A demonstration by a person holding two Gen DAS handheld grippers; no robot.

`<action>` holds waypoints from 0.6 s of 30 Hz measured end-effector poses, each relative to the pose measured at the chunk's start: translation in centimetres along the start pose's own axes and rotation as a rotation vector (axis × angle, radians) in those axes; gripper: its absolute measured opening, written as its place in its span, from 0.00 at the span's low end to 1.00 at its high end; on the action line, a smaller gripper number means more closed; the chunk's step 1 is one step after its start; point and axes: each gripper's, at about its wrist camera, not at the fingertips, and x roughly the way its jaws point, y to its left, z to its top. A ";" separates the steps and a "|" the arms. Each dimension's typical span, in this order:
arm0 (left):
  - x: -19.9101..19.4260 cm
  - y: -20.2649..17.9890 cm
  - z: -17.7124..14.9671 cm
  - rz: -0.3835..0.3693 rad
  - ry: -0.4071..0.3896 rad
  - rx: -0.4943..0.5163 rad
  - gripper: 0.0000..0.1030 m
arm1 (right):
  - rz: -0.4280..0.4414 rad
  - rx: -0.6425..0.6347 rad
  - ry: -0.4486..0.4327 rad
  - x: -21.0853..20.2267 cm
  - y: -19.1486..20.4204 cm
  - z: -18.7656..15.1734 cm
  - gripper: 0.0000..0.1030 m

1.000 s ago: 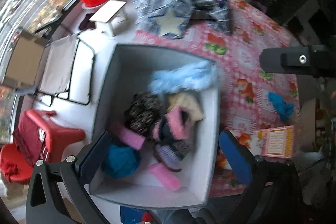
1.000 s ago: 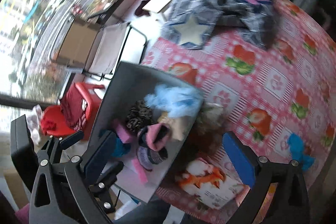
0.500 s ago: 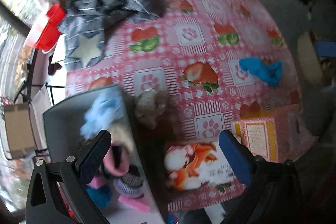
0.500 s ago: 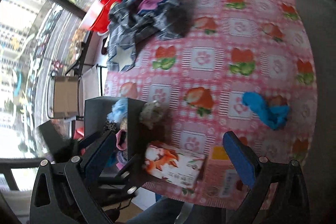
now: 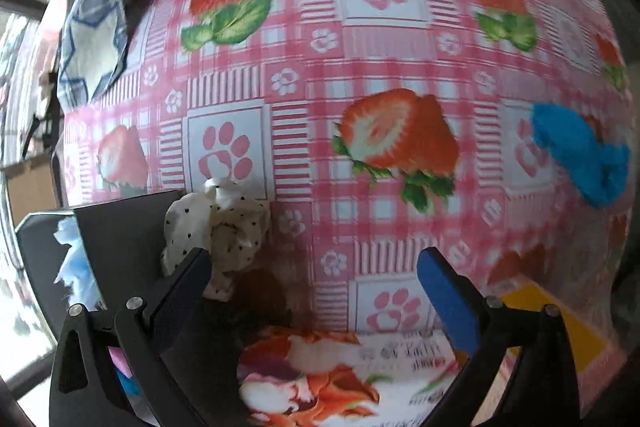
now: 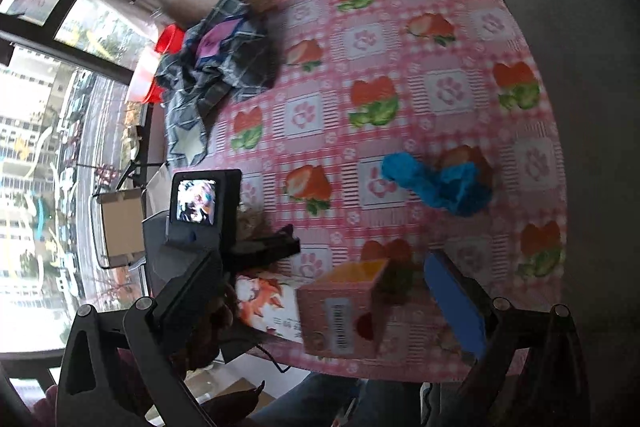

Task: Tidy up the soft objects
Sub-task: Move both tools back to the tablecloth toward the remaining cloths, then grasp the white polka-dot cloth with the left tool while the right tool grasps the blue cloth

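Observation:
A white scrunchie with black dots [image 5: 218, 227] lies on the pink tablecloth against the grey bin's [image 5: 116, 239] outer wall. My left gripper [image 5: 316, 283] is open and empty, low over the cloth, its left finger beside the scrunchie. A blue fuzzy scrunchie [image 5: 580, 155] lies at the right; it also shows in the right wrist view [image 6: 440, 183]. My right gripper [image 6: 324, 287] is open and empty, high above the table's front edge. The left gripper's body with its small screen [image 6: 196, 201] shows at the left there.
A plaid cloth heap [image 6: 224, 67] lies at the table's far left. A floral tissue pack [image 5: 340, 375] and a pink carton [image 6: 344, 311] stand at the front edge. Light-blue fluff [image 5: 74, 263] pokes from the bin. Red basins [image 6: 160, 67] stand beyond the table.
My left gripper swung from over the bin to the right and dropped close to the cloth beside the dotted scrunchie. My right gripper rose and drew back, showing the whole table.

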 end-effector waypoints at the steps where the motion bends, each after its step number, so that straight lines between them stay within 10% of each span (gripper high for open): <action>1: 0.4 0.2 0.3 0.010 0.005 -0.018 1.00 | -0.001 0.007 0.003 0.1 -0.4 0.1 0.99; 11: 5.0 1.5 2.0 -0.030 0.098 -0.128 1.00 | 0.001 0.049 0.038 1.5 -3.4 0.3 0.99; 18: 5.5 0.7 3.2 -0.197 0.081 -0.118 1.00 | -0.011 0.104 0.052 2.1 -6.1 0.2 0.99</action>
